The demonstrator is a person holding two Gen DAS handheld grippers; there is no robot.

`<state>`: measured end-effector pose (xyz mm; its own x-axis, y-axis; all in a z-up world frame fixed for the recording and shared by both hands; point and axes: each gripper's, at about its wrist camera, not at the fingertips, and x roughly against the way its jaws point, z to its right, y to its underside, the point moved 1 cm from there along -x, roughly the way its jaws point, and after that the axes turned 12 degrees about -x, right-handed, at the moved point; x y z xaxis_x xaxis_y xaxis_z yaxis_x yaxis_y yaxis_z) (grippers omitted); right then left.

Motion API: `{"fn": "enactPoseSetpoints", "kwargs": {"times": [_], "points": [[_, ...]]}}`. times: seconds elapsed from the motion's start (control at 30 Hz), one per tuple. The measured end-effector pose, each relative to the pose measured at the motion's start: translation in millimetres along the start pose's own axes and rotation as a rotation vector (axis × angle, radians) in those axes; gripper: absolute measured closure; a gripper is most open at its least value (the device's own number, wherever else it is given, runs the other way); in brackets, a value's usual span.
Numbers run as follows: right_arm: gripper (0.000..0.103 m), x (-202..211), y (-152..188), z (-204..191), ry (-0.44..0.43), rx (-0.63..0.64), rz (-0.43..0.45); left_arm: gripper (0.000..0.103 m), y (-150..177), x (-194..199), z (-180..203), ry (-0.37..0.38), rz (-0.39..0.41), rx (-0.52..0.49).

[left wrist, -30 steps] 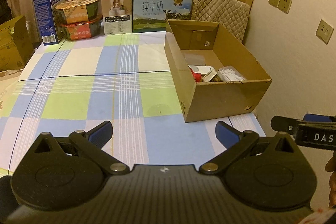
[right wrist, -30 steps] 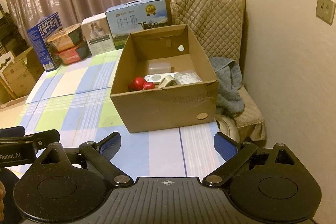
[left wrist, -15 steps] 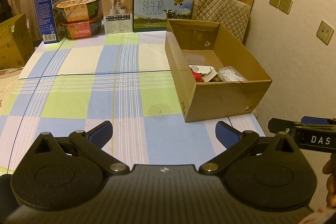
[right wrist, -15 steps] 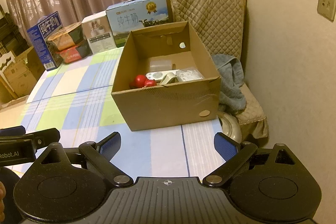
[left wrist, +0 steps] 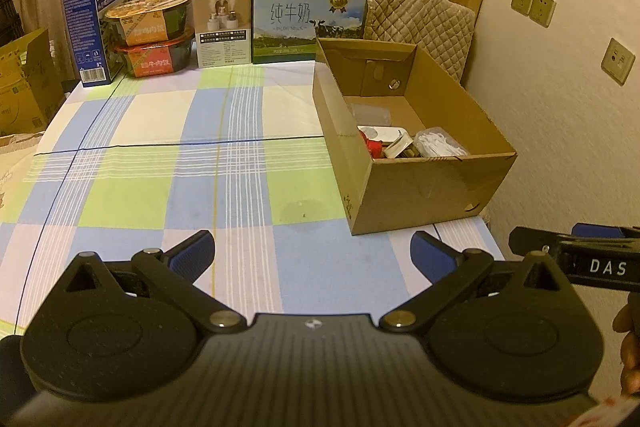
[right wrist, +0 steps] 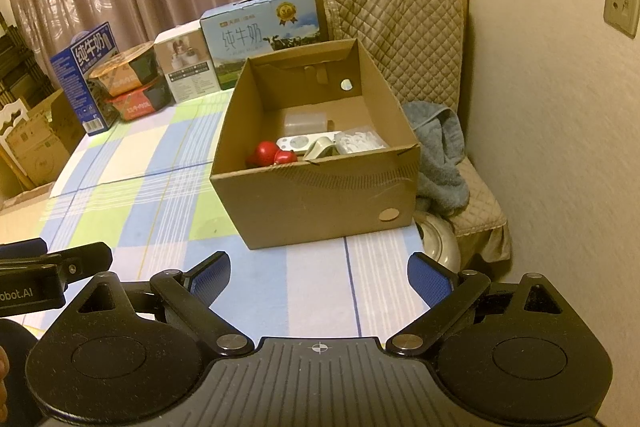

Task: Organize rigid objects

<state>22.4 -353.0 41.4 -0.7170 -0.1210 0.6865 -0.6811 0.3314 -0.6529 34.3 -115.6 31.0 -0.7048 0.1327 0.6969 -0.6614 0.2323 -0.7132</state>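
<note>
Over the past second little has shifted: both views hold nearly the same framing, the open brown cardboard box (right wrist: 316, 163) sitting slightly lower and closer in the right wrist view than a second ago, and nothing new has entered either grip. That fits either a pause after items went into the box or a pause before they come out; the pictures do not settle which.

Left to right in the left wrist view: a tall blue milk carton (left wrist: 96, 23) at the upper left, two stacked instant-food bowls (left wrist: 150, 35), a small white product box (left wrist: 222, 21), a wide blue-and-white milk case (left wrist: 308, 19), then the cardboard box at the right edge of the checked blue, green and white table (left wrist: 180, 163). Inside the box lie round red objects (right wrist: 272, 154), a flat white device (right wrist: 298, 143), a clear plastic tub (right wrist: 304, 123) and a clear packet of white pieces (right wrist: 358, 141).

The left hand-held gripper (left wrist: 312, 257) is released, blue pads wide apart, holding nothing. The right hand-held gripper (right wrist: 318, 277) is likewise spread and empty, facing the box's near wall, which screens the contents from a level approach. A quilted beige chair (right wrist: 400, 23) with a grey towel (right wrist: 438, 155) stands beyond the table at right.
</note>
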Motion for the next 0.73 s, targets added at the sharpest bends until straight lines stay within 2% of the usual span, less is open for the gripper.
{"fn": "enactPoseSetpoints", "kwargs": {"times": [0.53, 0.73], "points": [[0.01, -1.2, -0.5, 1.1, 0.0, -0.007, -0.001, 0.0, -2.7, -2.2, 2.5, 0.007, 0.001, -0.01], [0.01, -1.7, -0.7, 0.4, 0.0, -0.007, -0.003, 0.0, -2.3, -0.6, 1.4, 0.015, 0.024, -0.007]]}}
